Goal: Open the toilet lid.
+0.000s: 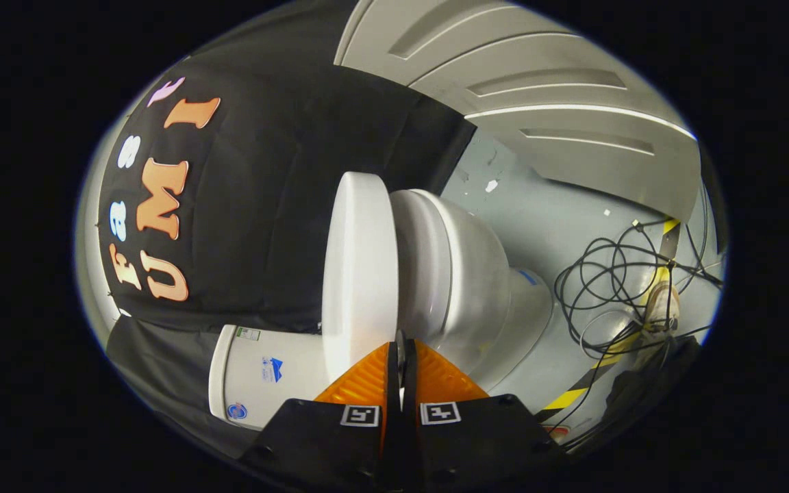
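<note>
Orange fingers [367, 380] of the tool [401, 356] sit pressed almost together, with just a thin dark slit between them — and the tips are right at the lower edge of the toilet lid [360, 274]. Whether they pinch that edge or merely touch it, I cannot tell. The camera is rolled on its side, so the lid reads as a tall white slab just ahead of the fingers, lying close against the toilet bowl [463, 274], with only a narrow seam between the two. By that, I judge the lid is down or barely cracked — the whole swing is still to come. Beside it stands the white cistern [264, 373]; loose black cables [607, 287] sprawl on the grey floor [552, 212] beyond.
</note>
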`<state>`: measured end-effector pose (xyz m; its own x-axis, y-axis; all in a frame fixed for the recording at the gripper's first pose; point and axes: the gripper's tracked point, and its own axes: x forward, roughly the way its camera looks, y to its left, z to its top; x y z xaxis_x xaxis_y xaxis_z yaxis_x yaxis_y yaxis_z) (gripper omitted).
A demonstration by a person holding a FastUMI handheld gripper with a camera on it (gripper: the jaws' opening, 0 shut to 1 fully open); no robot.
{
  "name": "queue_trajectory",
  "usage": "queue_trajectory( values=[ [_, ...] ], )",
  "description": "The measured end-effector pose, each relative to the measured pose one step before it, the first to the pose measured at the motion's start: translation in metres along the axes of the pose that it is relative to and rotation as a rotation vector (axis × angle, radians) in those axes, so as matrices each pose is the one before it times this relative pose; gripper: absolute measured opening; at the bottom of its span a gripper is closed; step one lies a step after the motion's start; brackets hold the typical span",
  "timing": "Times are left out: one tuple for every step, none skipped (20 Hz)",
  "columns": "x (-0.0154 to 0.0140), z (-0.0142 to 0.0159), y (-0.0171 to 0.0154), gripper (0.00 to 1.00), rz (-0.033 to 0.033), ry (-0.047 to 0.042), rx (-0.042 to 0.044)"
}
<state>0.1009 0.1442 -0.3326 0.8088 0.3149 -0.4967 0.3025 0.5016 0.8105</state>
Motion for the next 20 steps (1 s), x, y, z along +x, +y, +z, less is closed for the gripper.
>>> queue_trajectory(
  values=[
    [0.00050, 0.00107, 0.00134, 0.08, -0.01741, 0.00511, -0.01835],
    [0.00057, 0.00086, 0.00286, 0.08, -0.01879, 0.00325, -0.03462],
    [0.00062, 0.00244, 0.00381, 0.08, -0.01332, -0.00619, -0.04865],
    [-0.00207, 0.00424, 0.00668, 0.08, -0.00421, -0.01747, -0.04721],
    [-0.00048, 0.00586, 0.00955, 0.08, 0.00470, -0.03125, -0.03663],
    [-0.00139, 0.00745, 0.01099, 0.09, 0.01167, -0.03429, -0.02851],
    [-0.00448, 0.00196, 0.01002, 0.08, 0.01159, -0.01871, -0.03099],
    [-0.00284, 0.00151, 0.00821, 0.08, 0.00610, -0.01236, -0.04025],
    [-0.00258, 0.00137, 0.00405, 0.08, -0.00488, -0.01143, -0.04117],
    [-0.00174, 0.00170, 0.00490, 0.08, -0.00397, -0.00697, -0.04408],
    [-0.00323, 0.00270, 0.00803, 0.08, 0.00066, -0.01070, -0.03583],
    [-0.00258, 0.00411, 0.00913, 0.08, 0.00608, -0.00939, -0.02077],
    [-0.00329, 0.00364, 0.01137, 0.08, 0.00670, -0.01059, -0.01116],
    [-0.00314, 0.00301, 0.00925, 0.08, 0.00485, -0.00837, -0.01556],
    [-0.00087, 0.00264, 0.00789, 0.08, -0.00266, -0.00516, -0.02538],
    [-0.00211, 0.00208, 0.00602, 0.08, -0.01107, -0.00302, -0.03871],
    [-0.00157, 0.00161, 0.00552, 0.08, -0.01568, -0.00194, -0.03607],
    [-0.00174, 0.00188, 0.00646, 0.08, -0.01578, -0.00006, -0.03081],
    [-0.00211, 0.00213, 0.00659, 0.08, -0.01391, -0.00160, -0.02436],
    [-0.00111, 0.00222, 0.00619, 0.08, -0.01333, -0.00218, -0.01564]
  ],
)
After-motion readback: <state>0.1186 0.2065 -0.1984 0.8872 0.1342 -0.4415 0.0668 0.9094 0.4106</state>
